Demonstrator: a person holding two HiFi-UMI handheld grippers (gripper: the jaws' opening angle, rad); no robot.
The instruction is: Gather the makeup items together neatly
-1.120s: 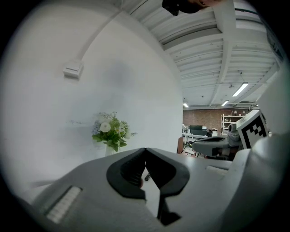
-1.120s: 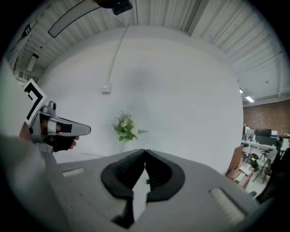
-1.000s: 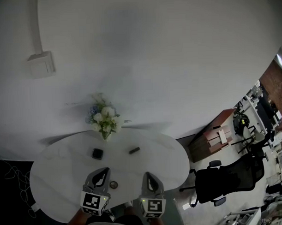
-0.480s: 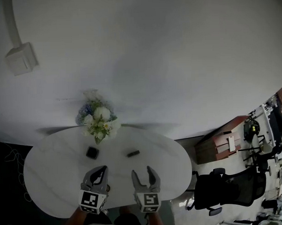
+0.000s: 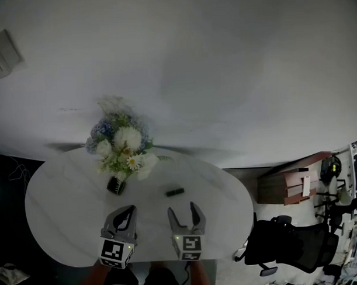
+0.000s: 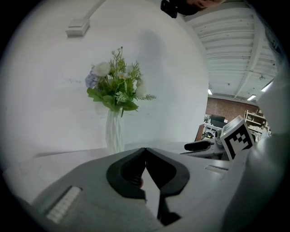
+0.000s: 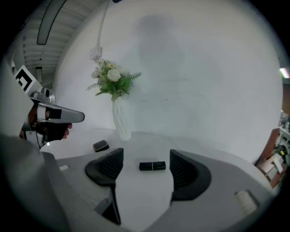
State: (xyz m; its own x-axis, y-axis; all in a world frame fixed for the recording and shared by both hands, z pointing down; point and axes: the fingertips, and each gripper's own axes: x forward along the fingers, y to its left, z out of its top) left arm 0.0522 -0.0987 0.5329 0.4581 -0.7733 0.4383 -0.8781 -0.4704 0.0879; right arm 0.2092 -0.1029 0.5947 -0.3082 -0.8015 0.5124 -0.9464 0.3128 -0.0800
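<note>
Lipstick [image 7: 152,166], oblong black, on smooth oval table [image 5: 63,201]

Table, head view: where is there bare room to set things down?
Bare: the table left of the compact, and right of the black tube. Crowded: the back, where the compact sits by the flowers.

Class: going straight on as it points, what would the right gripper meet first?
Probably the black lipstick tube, lying ahead between the right gripper's empty jaws, which have just been opening.
</note>
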